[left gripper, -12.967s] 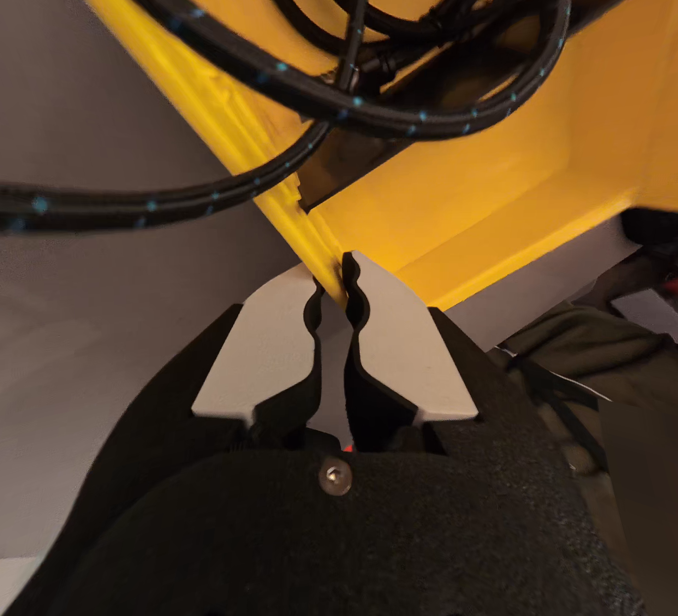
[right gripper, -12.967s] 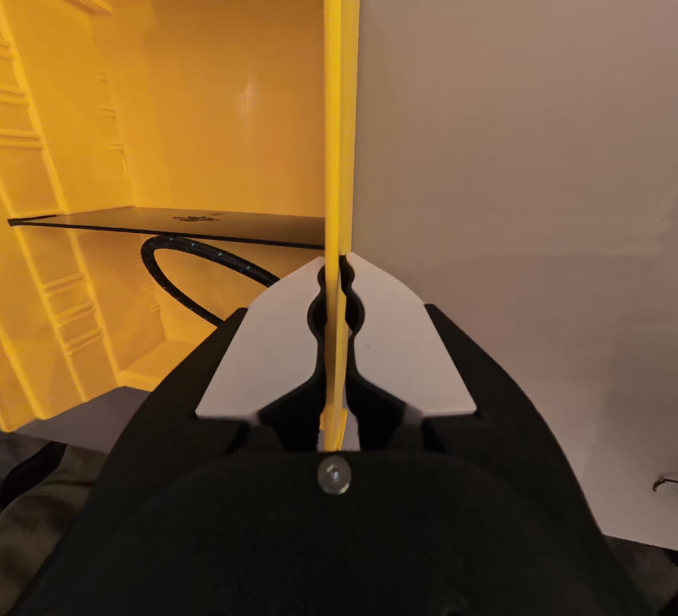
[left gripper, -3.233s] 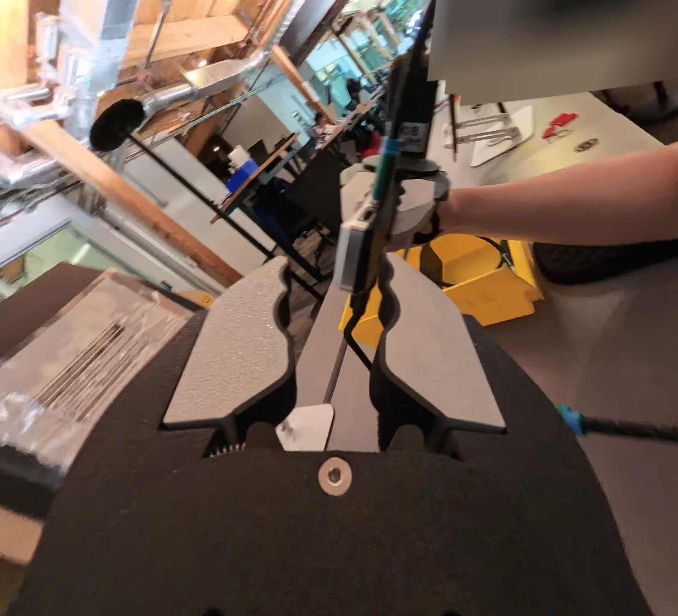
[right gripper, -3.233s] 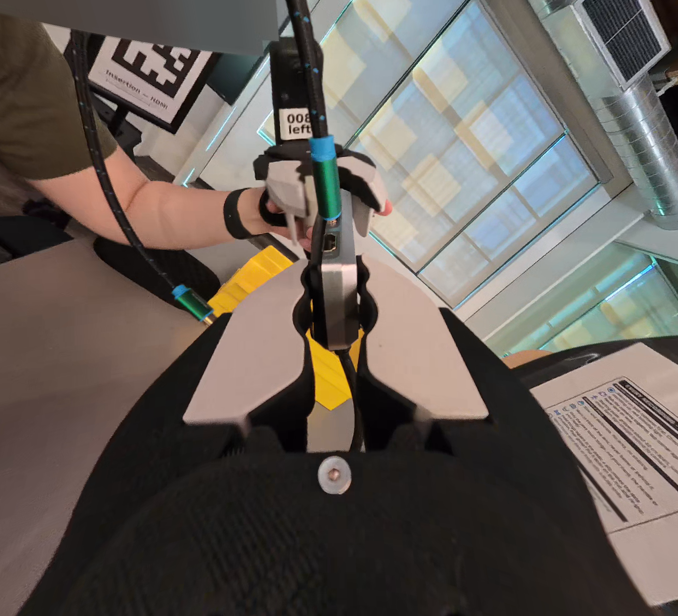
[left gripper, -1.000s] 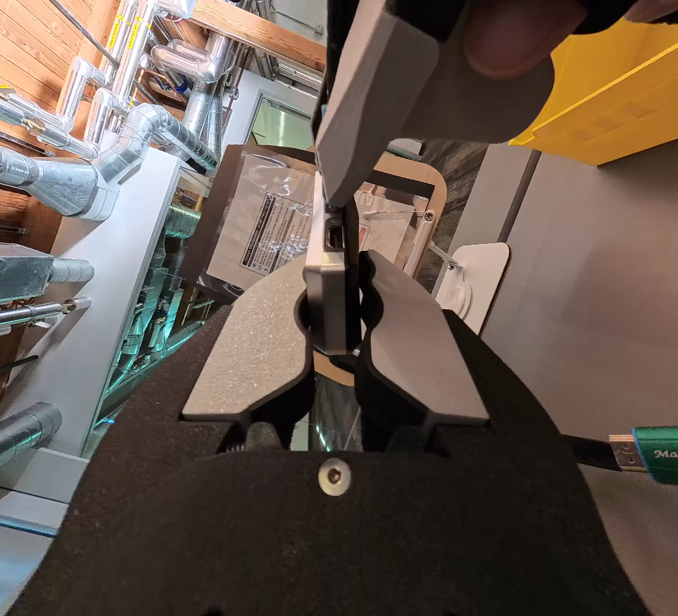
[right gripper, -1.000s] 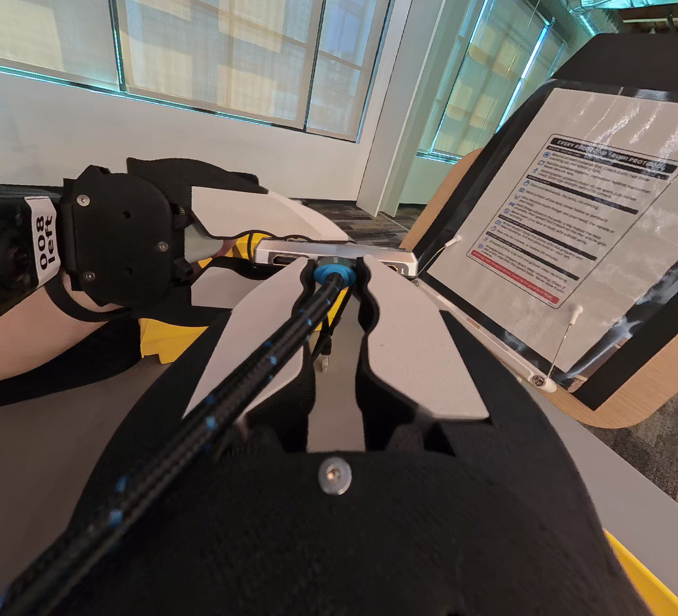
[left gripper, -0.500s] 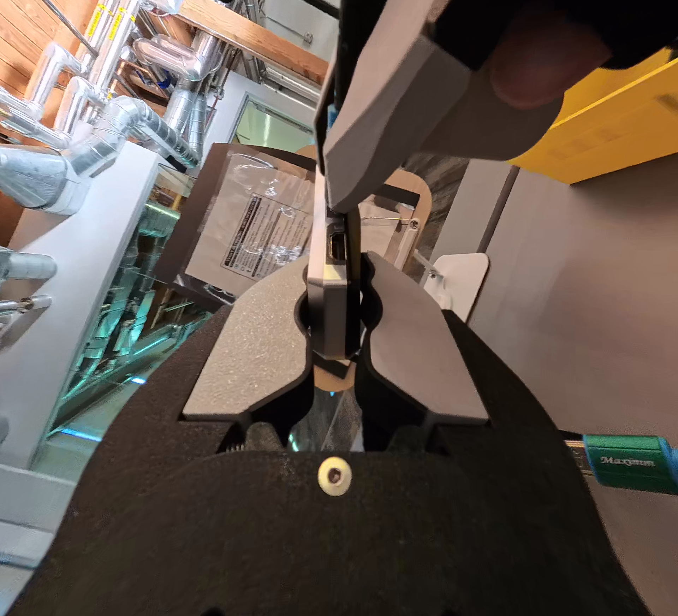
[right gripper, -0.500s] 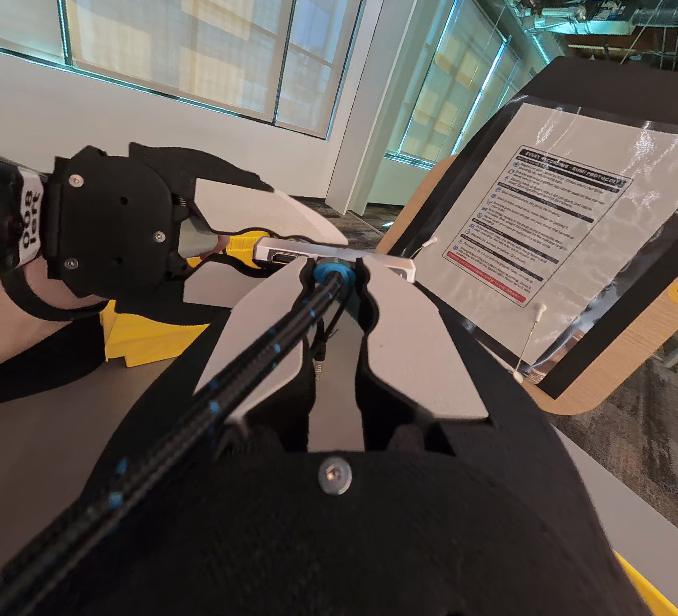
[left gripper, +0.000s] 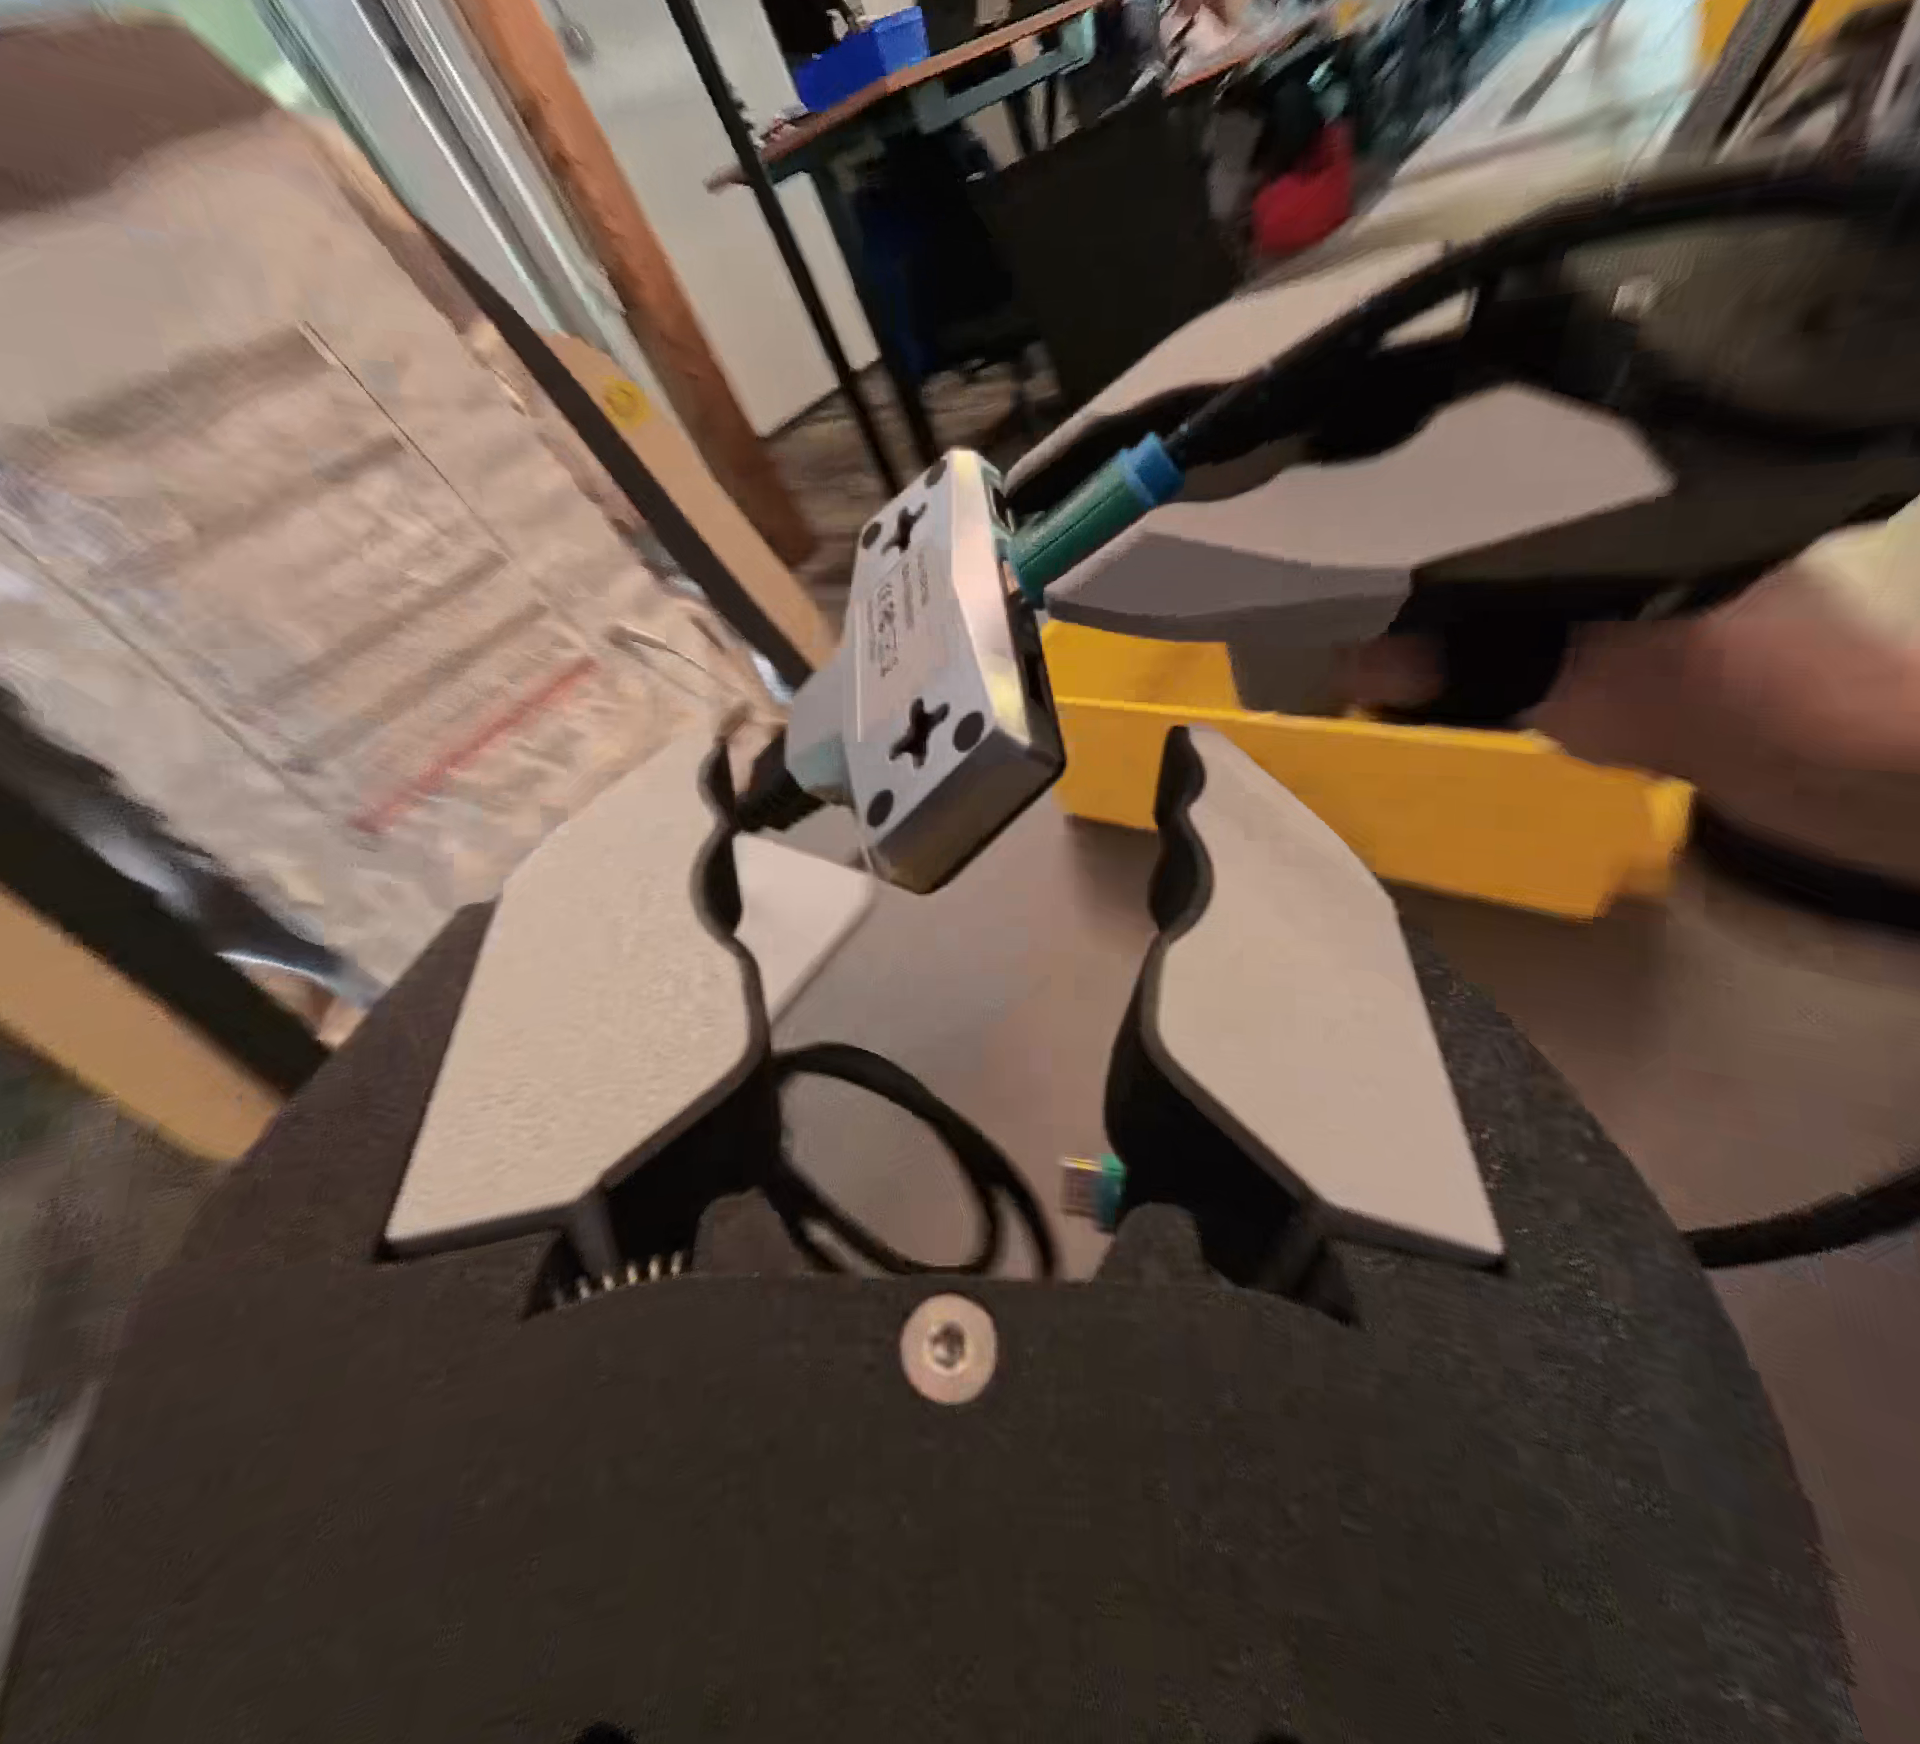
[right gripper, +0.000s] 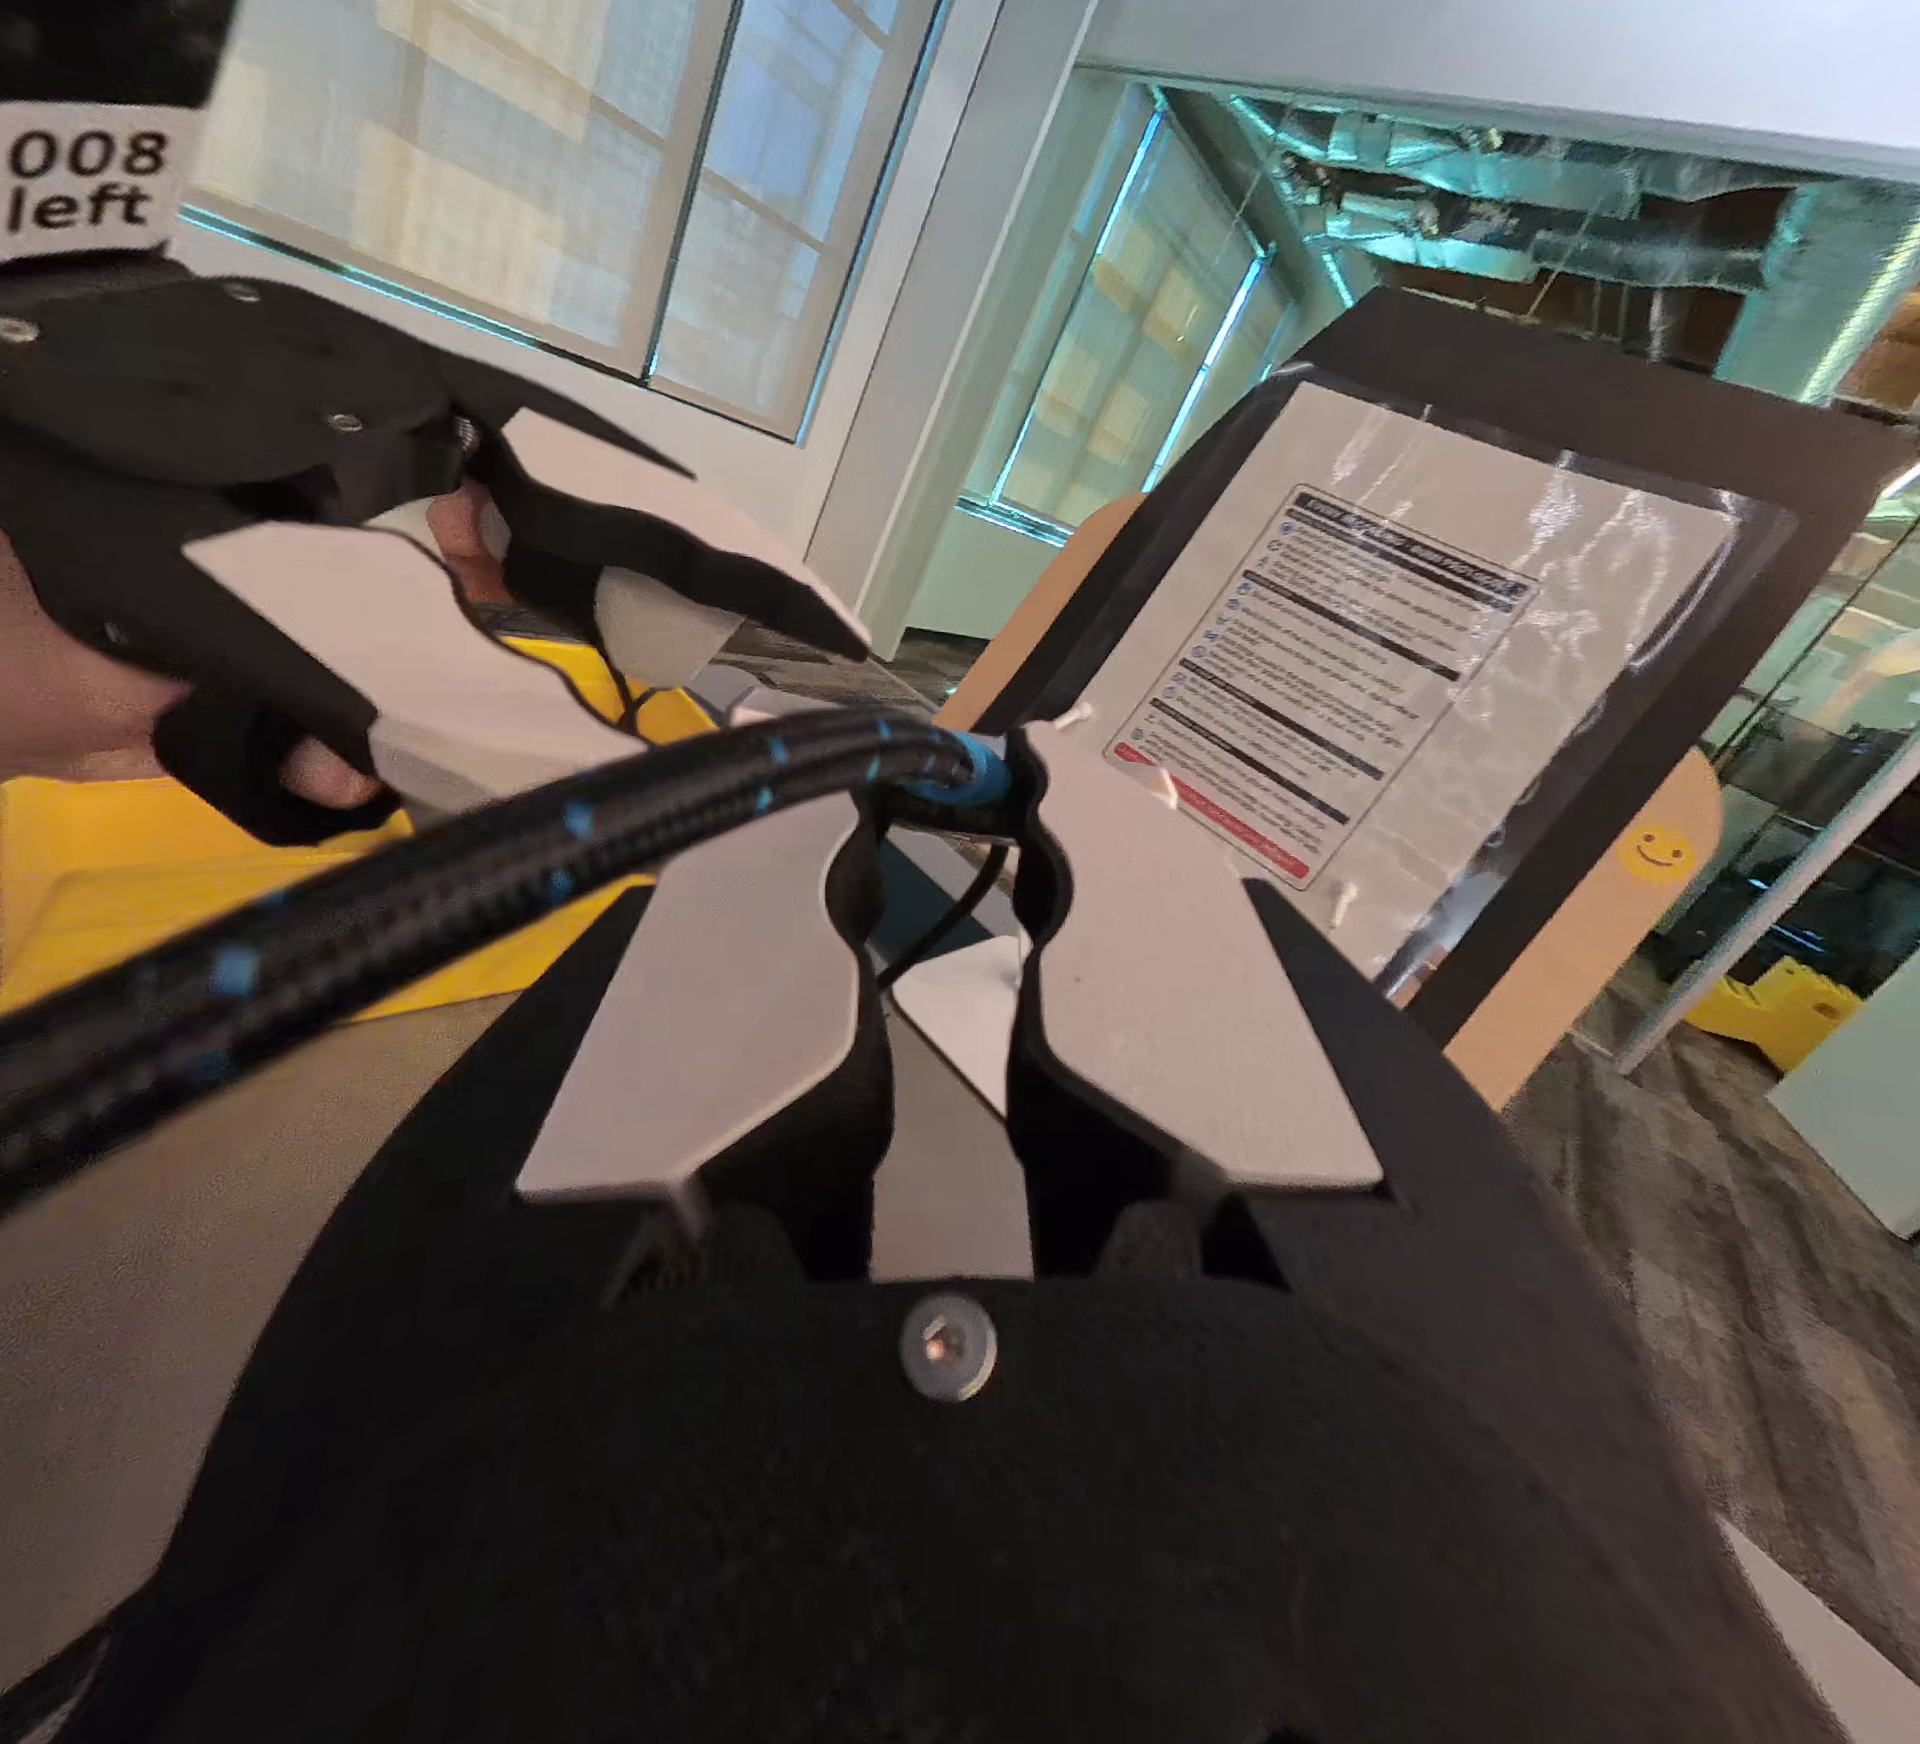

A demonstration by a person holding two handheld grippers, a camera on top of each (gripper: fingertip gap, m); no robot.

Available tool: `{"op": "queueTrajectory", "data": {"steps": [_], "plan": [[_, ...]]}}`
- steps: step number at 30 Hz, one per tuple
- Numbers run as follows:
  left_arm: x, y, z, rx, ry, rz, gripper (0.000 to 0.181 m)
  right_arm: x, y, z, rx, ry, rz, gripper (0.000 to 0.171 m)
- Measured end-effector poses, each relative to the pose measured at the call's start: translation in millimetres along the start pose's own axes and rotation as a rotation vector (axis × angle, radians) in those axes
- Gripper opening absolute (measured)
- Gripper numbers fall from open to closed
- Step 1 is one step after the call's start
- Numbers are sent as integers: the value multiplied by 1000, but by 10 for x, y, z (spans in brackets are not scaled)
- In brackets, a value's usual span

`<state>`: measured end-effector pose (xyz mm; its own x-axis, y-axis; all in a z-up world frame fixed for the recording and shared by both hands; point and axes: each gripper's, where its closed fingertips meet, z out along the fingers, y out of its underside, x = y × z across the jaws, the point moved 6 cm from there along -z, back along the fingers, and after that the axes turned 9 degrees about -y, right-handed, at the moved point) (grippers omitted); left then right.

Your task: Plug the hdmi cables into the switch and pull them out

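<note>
Silver switch (left gripper: pixel 928 676), apparently clear of fingers (left gripper: pixel 613 998)

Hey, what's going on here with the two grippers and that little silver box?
A person is working an HDMI switch with two handheld grippers. The right gripper is shut on the green plug of a braided HDMI cable, which sits in the switch. The left gripper is open, and the switch hangs from the plugged cable between its fingers. A second green plug lies loose on the grey table.
</note>
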<state>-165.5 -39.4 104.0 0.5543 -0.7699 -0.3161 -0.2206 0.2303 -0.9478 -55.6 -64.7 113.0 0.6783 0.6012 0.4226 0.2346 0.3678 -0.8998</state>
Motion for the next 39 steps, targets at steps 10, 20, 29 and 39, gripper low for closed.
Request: {"op": "queueTrajectory", "data": {"steps": [10, 20, 29, 39], "plan": [[-35, 306, 156, -129, 243, -642, 62, 0, 159, 57, -72, 51, -137, 23], [-82, 495, 304, -6, 306, -850, 49, -44, 250, 108, -86, 55, -192, 23], [-126, 621, 351, 24, 155, -829, 48, -54, 429, 184, -124, 61, -129, 22], [115, 1282, 483, -89, 41, -688, 48, -323, 1222, 61, -285, 157, 181, 21]]}}
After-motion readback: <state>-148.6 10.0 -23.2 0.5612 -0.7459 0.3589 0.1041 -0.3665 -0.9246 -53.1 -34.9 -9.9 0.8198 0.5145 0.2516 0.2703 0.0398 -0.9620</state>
